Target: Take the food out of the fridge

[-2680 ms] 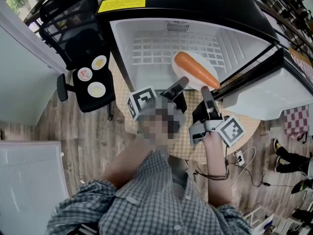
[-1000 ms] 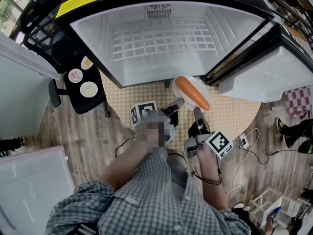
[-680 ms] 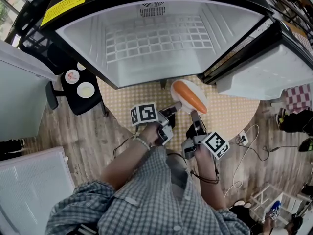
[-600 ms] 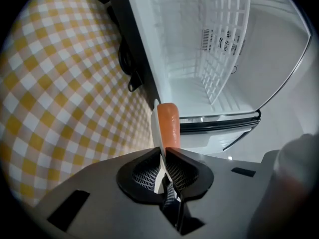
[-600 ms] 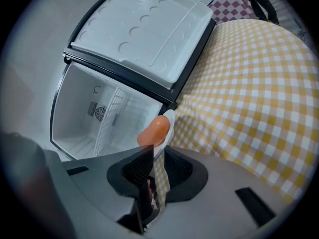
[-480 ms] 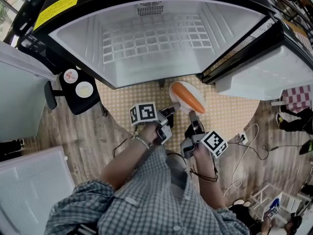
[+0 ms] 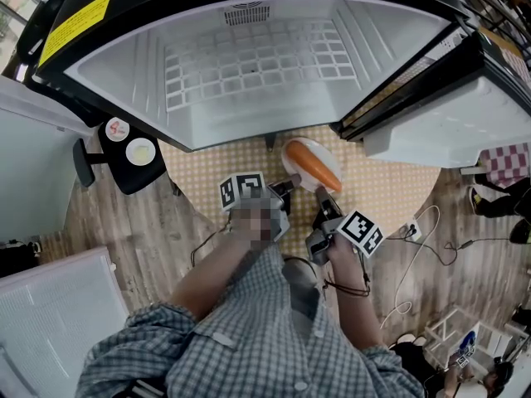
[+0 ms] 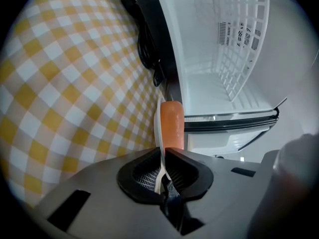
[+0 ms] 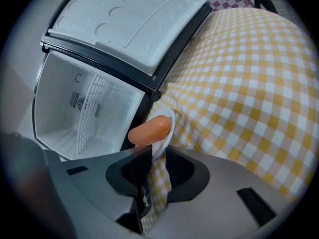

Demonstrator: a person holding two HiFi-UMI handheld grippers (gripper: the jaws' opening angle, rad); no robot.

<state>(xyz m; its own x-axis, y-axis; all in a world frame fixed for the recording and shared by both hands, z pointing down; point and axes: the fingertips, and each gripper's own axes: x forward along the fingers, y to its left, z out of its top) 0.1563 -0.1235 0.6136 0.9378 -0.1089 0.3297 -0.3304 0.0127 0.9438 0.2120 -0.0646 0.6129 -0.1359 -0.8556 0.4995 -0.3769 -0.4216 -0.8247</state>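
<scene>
Left gripper (image 8: 163,169): jaws pressed together on the near-left rim of the plate (image 8: 160,133).
Right gripper (image 9: 154,162): jaws pinching the near-right rim of the same plate.
Sausage (image 7: 314,166): lying on the plate, clear of the fridge (image 7: 257,65), whose shelf we find bare.
Position: the plate is out front of the open door, over the checked tablecloth (image 7: 386,191) (contact with the cloth we cannot confirm).
Key relation: the plate extends ahead of both sets of fingers, towards the fridge. The sausage's long axis runs away from the left gripper and slants across the right one's line.
Nearer hand: neither, as we judge it; both hold the rim, so setting down calls for an even descent.
</scene>
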